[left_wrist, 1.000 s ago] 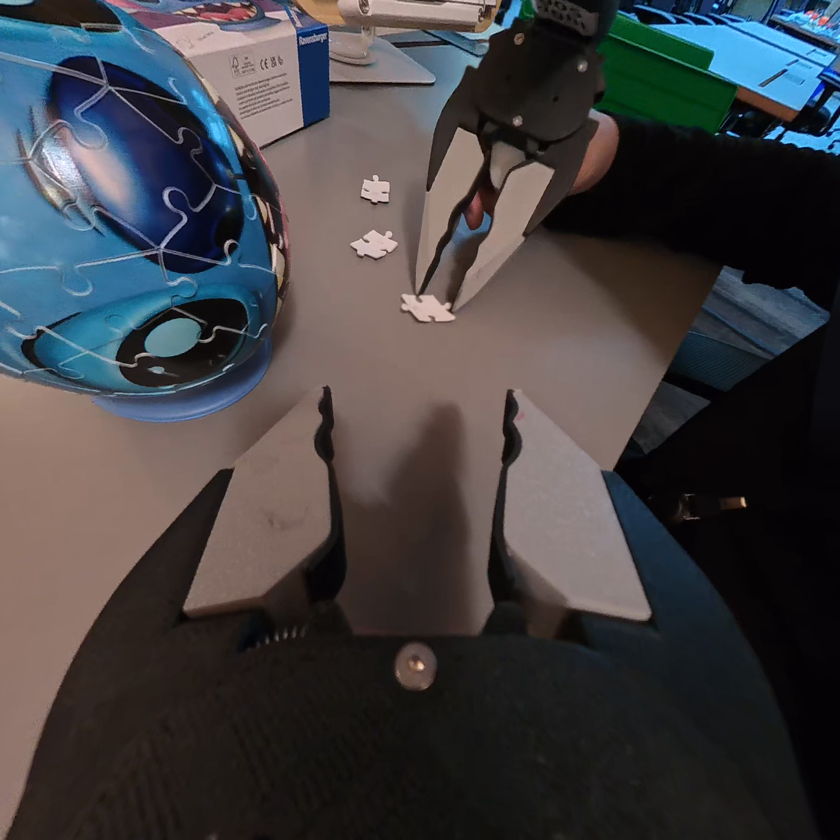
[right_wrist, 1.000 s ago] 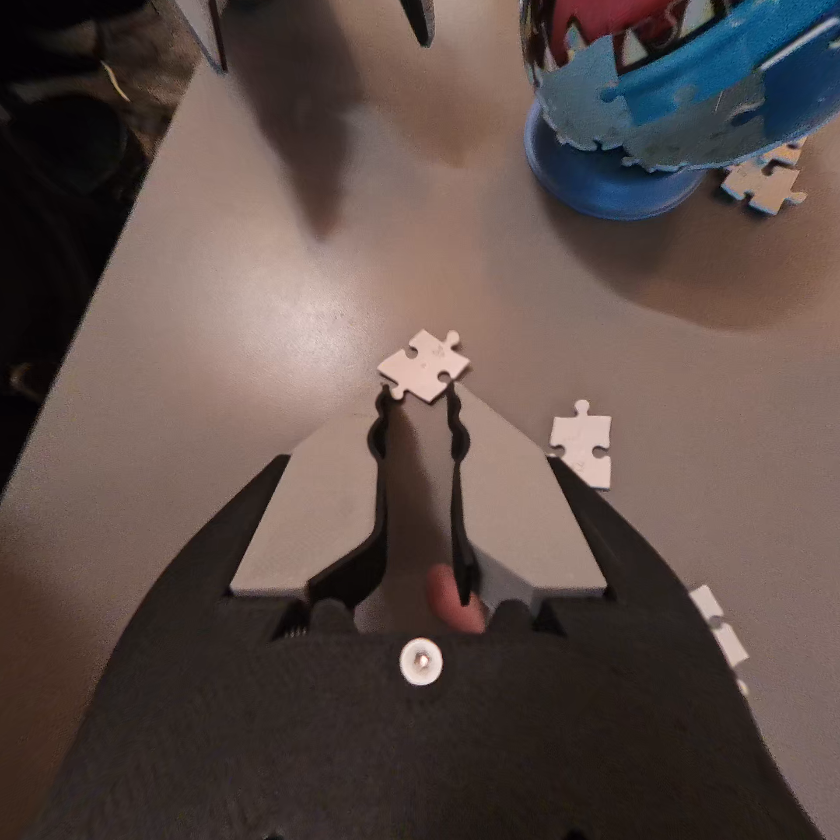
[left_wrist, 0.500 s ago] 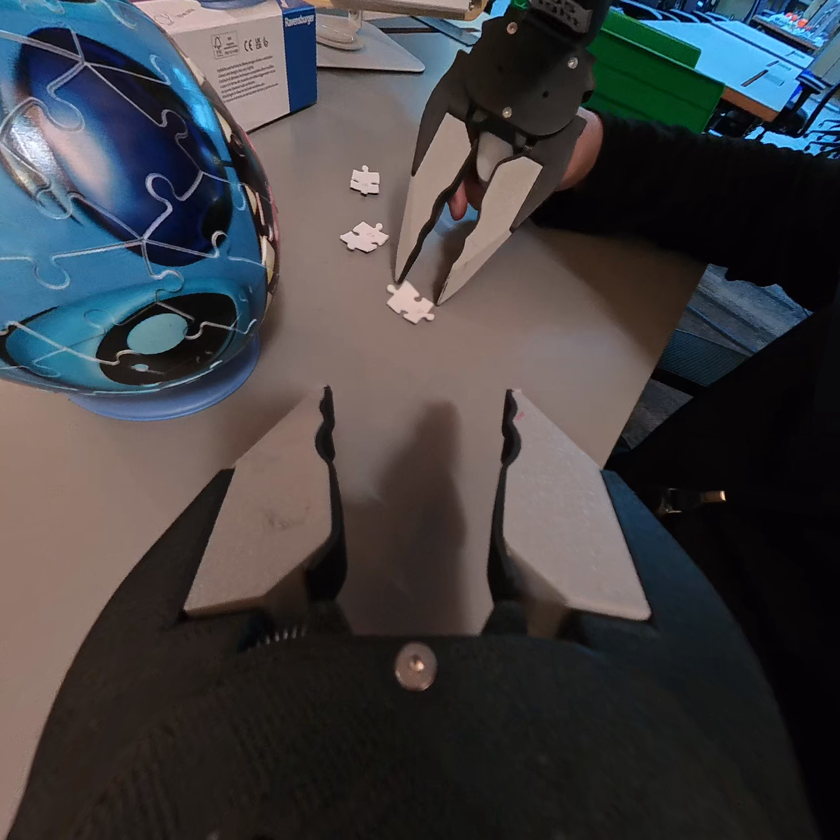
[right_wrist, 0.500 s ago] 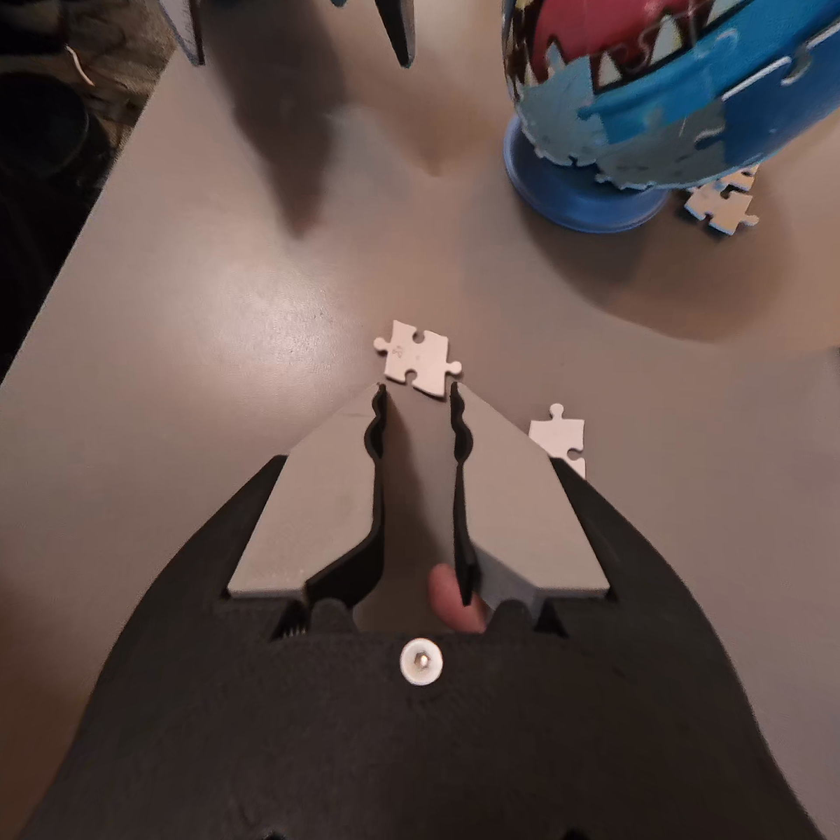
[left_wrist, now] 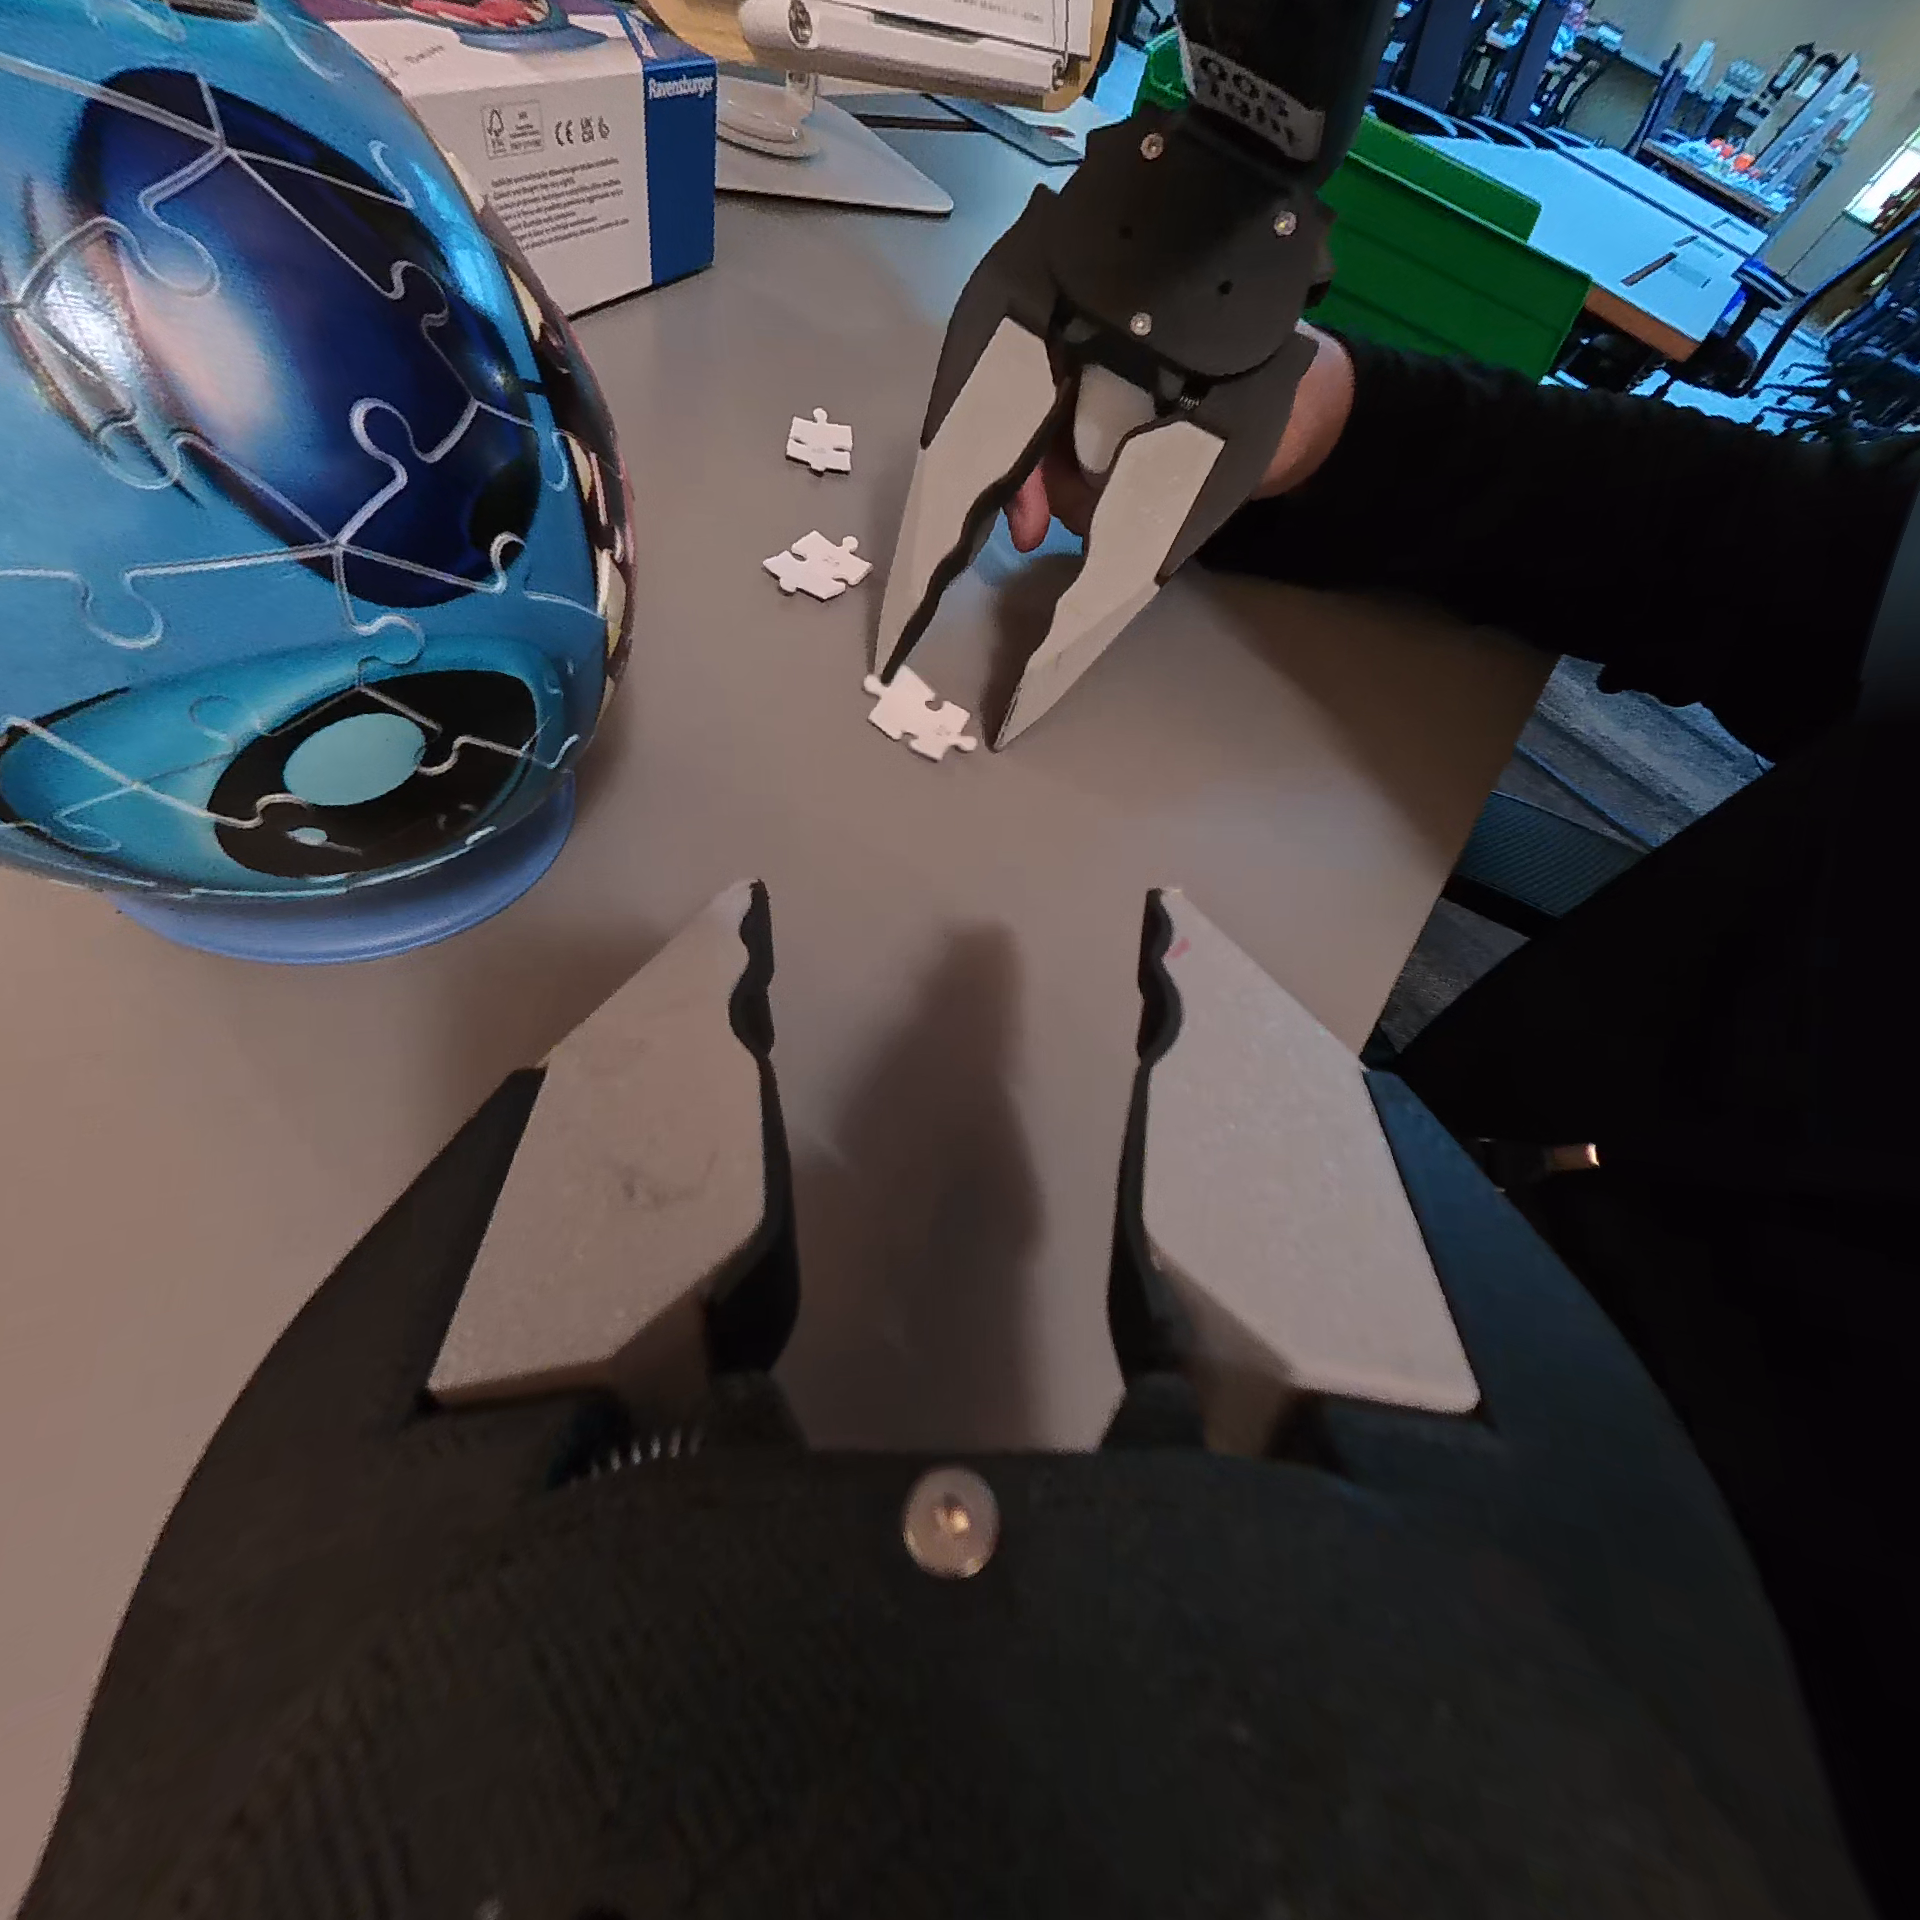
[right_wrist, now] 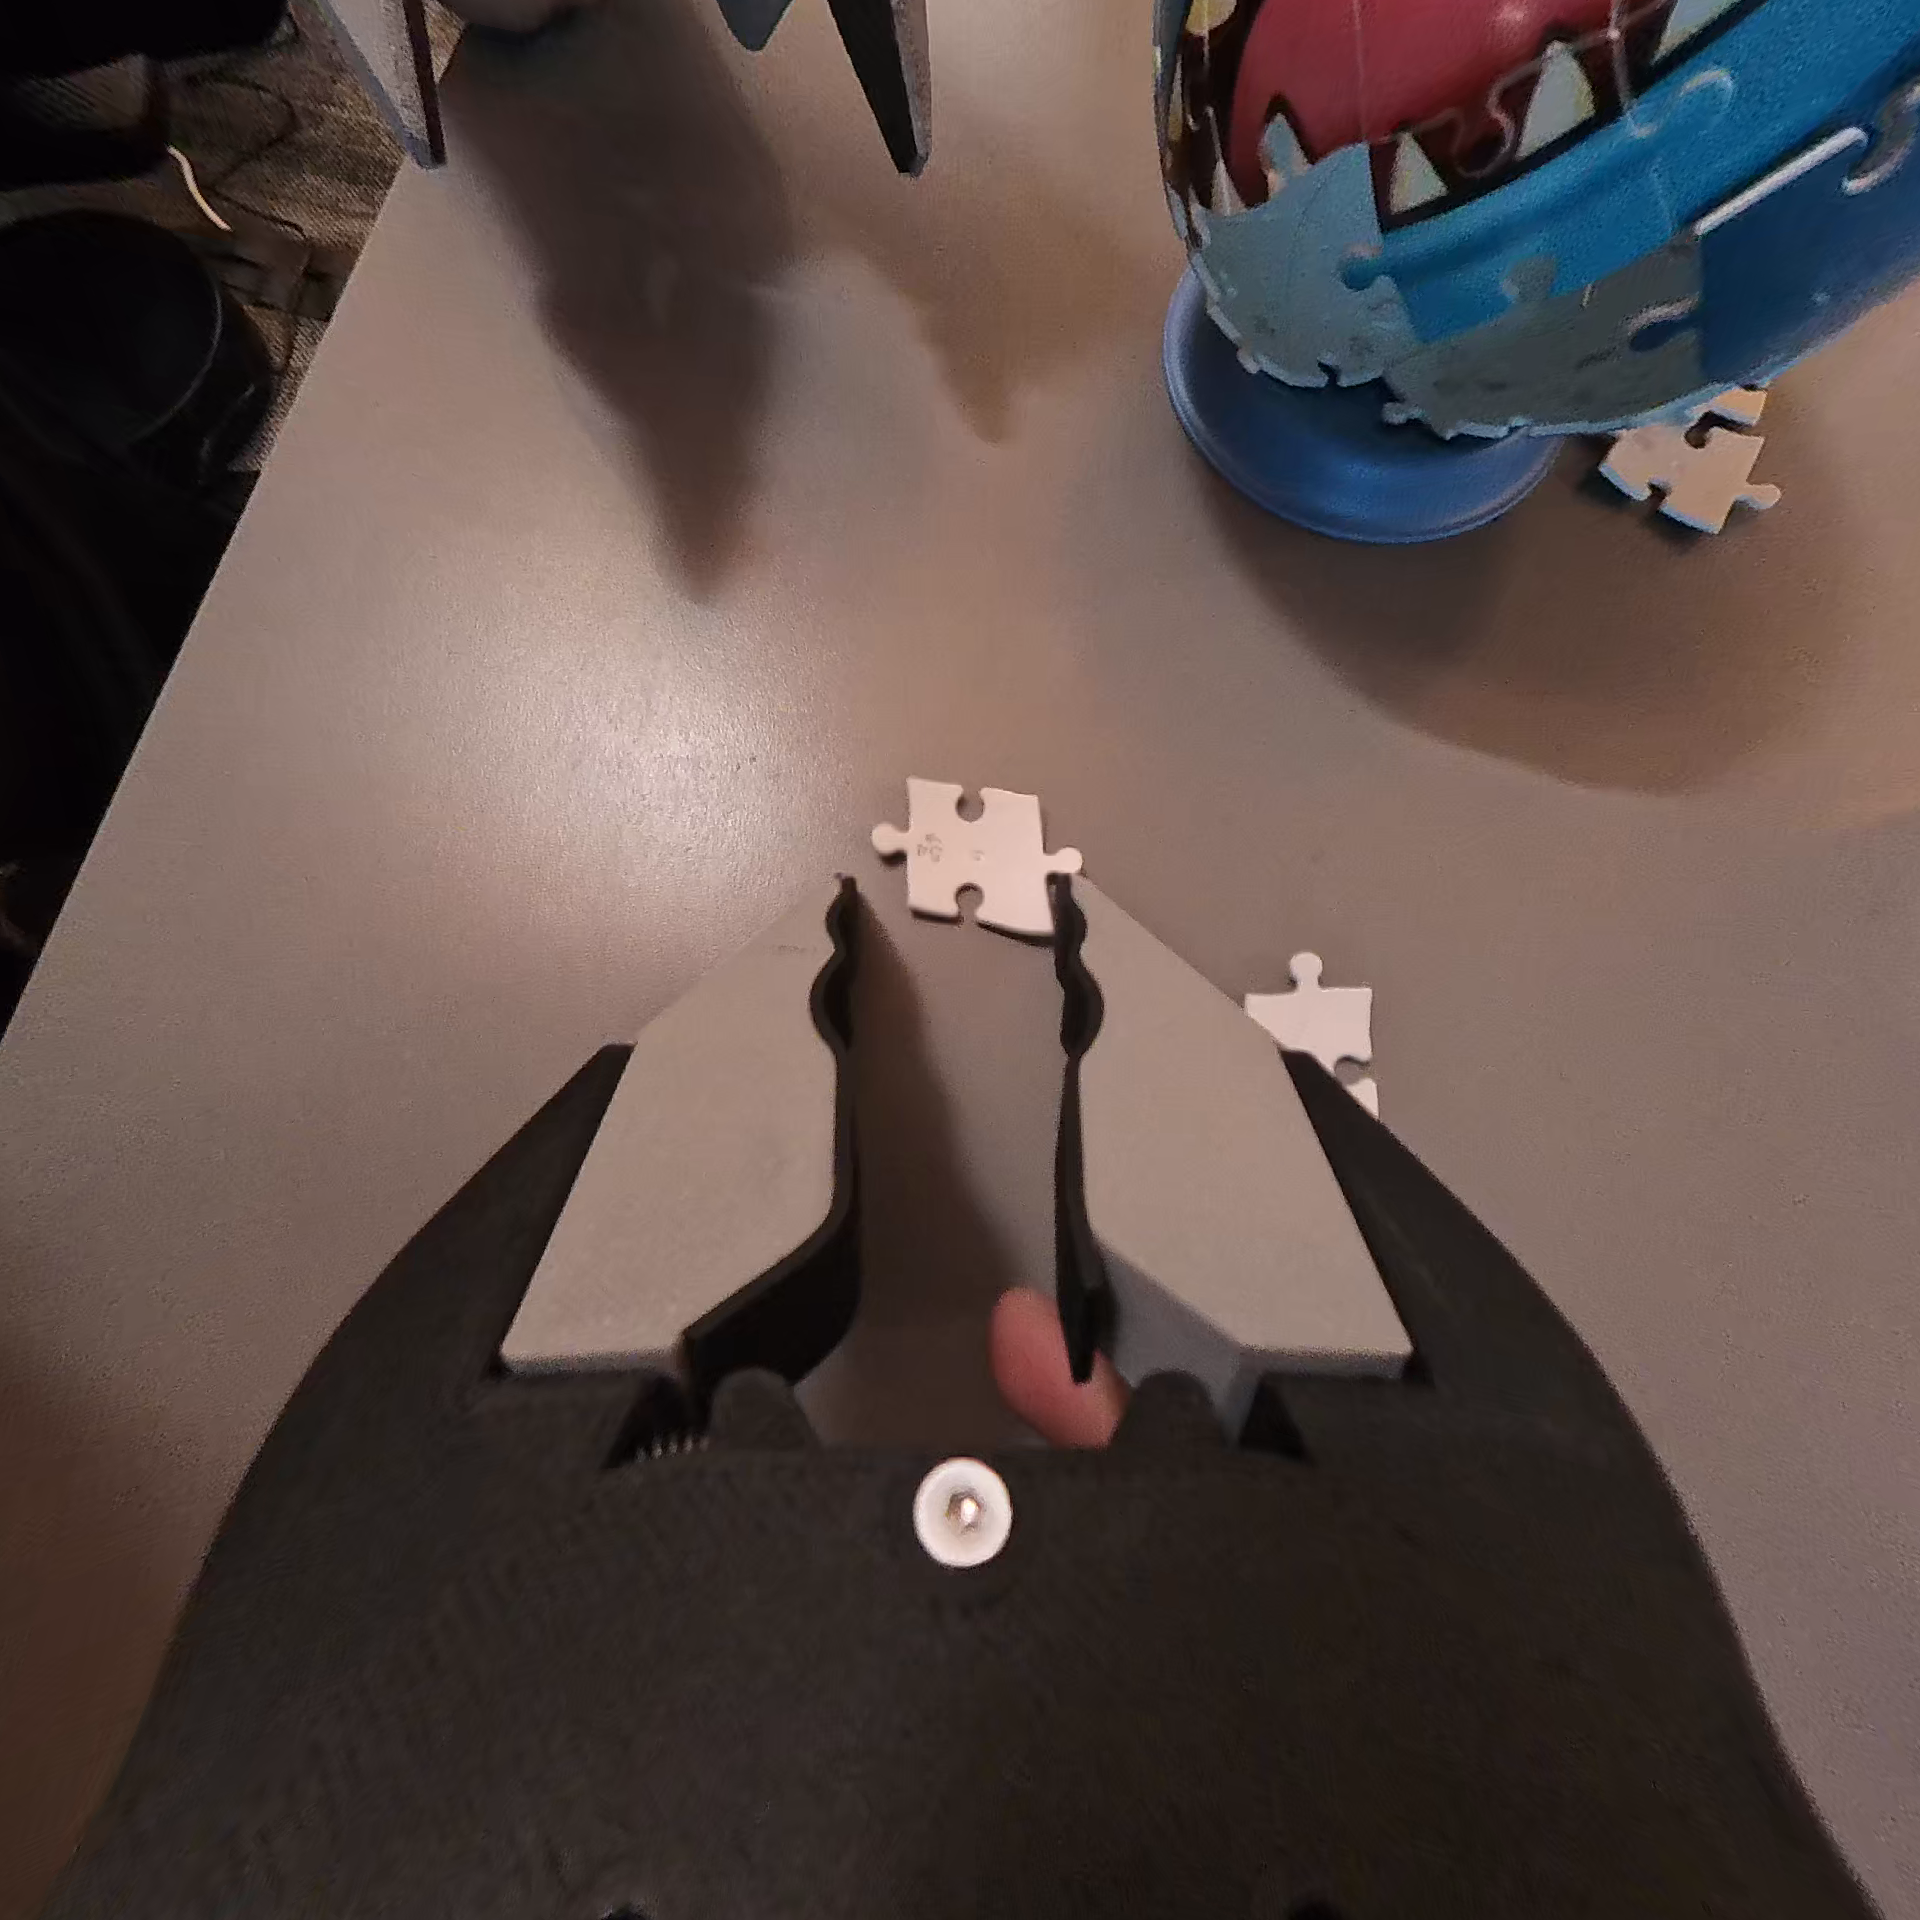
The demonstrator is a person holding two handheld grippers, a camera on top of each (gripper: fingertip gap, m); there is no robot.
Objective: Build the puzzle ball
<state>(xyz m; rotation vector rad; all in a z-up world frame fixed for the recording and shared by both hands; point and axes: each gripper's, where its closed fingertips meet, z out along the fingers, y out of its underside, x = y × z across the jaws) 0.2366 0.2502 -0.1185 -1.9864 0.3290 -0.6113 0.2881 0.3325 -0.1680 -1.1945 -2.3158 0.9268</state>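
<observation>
The blue puzzle ball (left_wrist: 260, 468) stands on its blue base (left_wrist: 364, 925) at the left of the grey table (left_wrist: 727, 1039); it also shows in the right wrist view (right_wrist: 1558, 208), with an unfinished lower edge. A white puzzle piece (right_wrist: 977, 857) lies flat, blank side up, just ahead of my right gripper (right_wrist: 954, 883). That gripper is open, tips down at the table, with the piece (left_wrist: 920, 717) between its tips and not gripped. My left gripper (left_wrist: 954, 894) is open and empty above bare table, right of the ball.
Two more white pieces (left_wrist: 821, 442) (left_wrist: 818, 564) lie beyond the right gripper. Other loose pieces (right_wrist: 1694, 468) lie by the base. A puzzle box (left_wrist: 582, 135), a monitor foot (left_wrist: 831, 156) and a green crate (left_wrist: 1434, 249) stand behind. The table edge (left_wrist: 1455, 831) runs close on the right. Spacing between my two grippers at the tips: around 12 cm.
My right gripper's jaws have opened wider around the white piece, which has turned and slid a little on the table. My left gripper has barely moved.
</observation>
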